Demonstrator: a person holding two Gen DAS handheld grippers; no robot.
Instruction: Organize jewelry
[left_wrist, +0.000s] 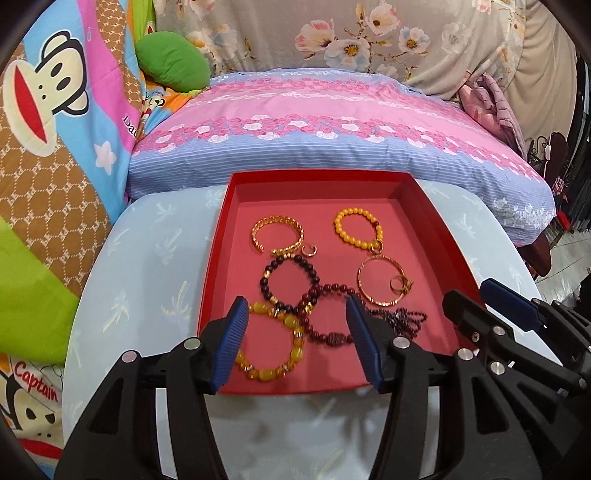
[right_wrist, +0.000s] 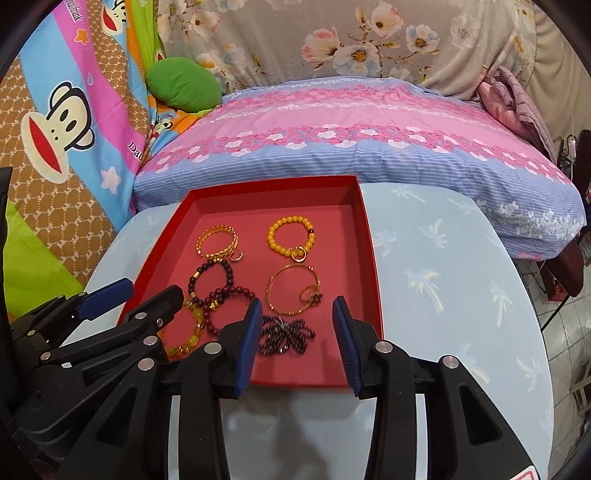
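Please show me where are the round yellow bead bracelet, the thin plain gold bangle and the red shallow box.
Round yellow bead bracelet (left_wrist: 338, 226), left wrist view, left beads.
Thin plain gold bangle (right_wrist: 270, 286), right wrist view, left arc.
Red shallow box (right_wrist: 373, 266), right wrist view, right wall.

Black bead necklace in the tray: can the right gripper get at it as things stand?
Probably yes. The right gripper is open, and the black bead necklace lies between its fingers in the red tray, uncovered.

A shallow red cardboard tray (left_wrist: 221, 236) sits mid-frame holding the jewelry. Upper left lies an open gold chain-link bangle (left_wrist: 277, 233) with a small gold ring (left_wrist: 309, 250) just beside it; upper right, a yellow beaded bracelet (left_wrist: 357, 229). Below — a thin gold hoop bangle (left_wrist: 382, 283), dark maroon bead bracelets (left_wrist: 291, 282) overlapping, an amber chunky-bead bracelet (left_wrist: 271, 343) and a tangled dark bead strand (right_wrist: 286, 334).
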